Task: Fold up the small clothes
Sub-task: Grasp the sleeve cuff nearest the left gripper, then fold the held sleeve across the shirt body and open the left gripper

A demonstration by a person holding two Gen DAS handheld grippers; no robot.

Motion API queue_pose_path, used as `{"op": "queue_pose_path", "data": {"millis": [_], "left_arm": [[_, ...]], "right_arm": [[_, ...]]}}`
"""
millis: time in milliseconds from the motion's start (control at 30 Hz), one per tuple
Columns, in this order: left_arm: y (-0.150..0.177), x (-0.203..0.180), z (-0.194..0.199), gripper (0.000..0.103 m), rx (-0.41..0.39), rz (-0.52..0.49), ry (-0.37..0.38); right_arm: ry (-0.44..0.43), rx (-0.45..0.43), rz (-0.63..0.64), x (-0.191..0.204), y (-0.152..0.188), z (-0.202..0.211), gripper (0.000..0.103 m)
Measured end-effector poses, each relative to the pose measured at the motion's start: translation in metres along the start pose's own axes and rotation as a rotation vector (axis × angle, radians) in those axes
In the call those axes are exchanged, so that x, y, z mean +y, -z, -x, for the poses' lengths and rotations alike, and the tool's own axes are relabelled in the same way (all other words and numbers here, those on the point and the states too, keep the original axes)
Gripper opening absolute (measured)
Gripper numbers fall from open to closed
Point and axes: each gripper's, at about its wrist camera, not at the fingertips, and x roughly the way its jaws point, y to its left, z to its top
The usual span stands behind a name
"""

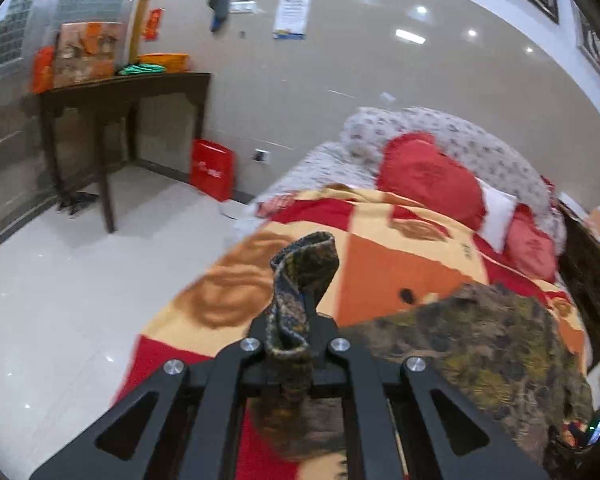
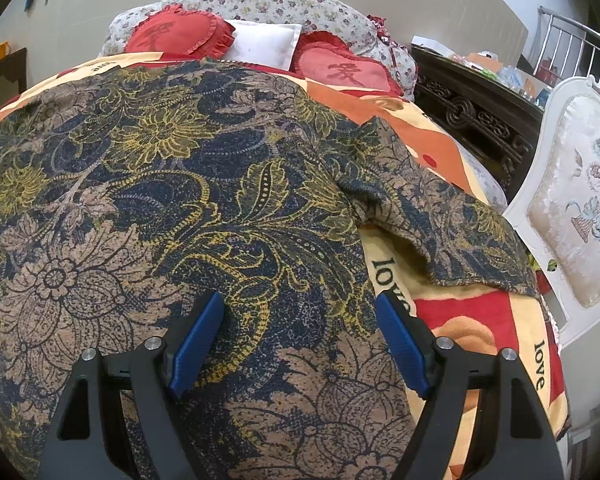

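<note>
Here left tongs [image 1: 293,312] pinch the floral garment [image 2: 188,184] above the bed [image 1: 380,264].

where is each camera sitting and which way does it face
Left wrist: on the left hand-held gripper, looking down its shut fingers, clamped on a lifted strip of the floral garment, across the bed toward a dark table.
Right wrist: on the right hand-held gripper, open over the spread garment, facing the heart pillows.
Both show the garment and the patterned blanket.

Beige walls [image 1: 284,92]; glossy white floor [image 1: 60,280]
</note>
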Motion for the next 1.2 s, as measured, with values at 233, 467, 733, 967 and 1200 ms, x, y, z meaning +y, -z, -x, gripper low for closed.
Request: {"op": "queue_pose_path", "data": {"millis": [233, 467, 733, 967, 1200], "left_arm": [[0.001, -0.117, -0.008, 0.005, -0.001, -0.034, 0.307], [0.058, -0.298, -0.013, 0.005, 0.094, -0.139, 0.631], [0.168, -0.4, -0.011, 0.005, 0.288, -0.307, 0.787], [0.214, -0.415, -0.027, 0.005, 0.374, -0.305, 0.773], [0.212, -0.438, -0.03, 0.005, 0.381, -0.19, 0.804]], "right_arm": [[0.003, 0.002, 0.003, 0.0, 0.0, -0.001, 0.08], [-0.022, 0.0, -0.053, -0.015, -0.001, 0.004, 0.08], [-0.009, -0.06, -0.095, -0.07, 0.014, 0.051, 0.079], [-0.014, -0.034, -0.156, -0.126, 0.039, 0.07, 0.079], [-0.028, -0.008, -0.214, -0.146, 0.047, 0.072, 0.079]]}}
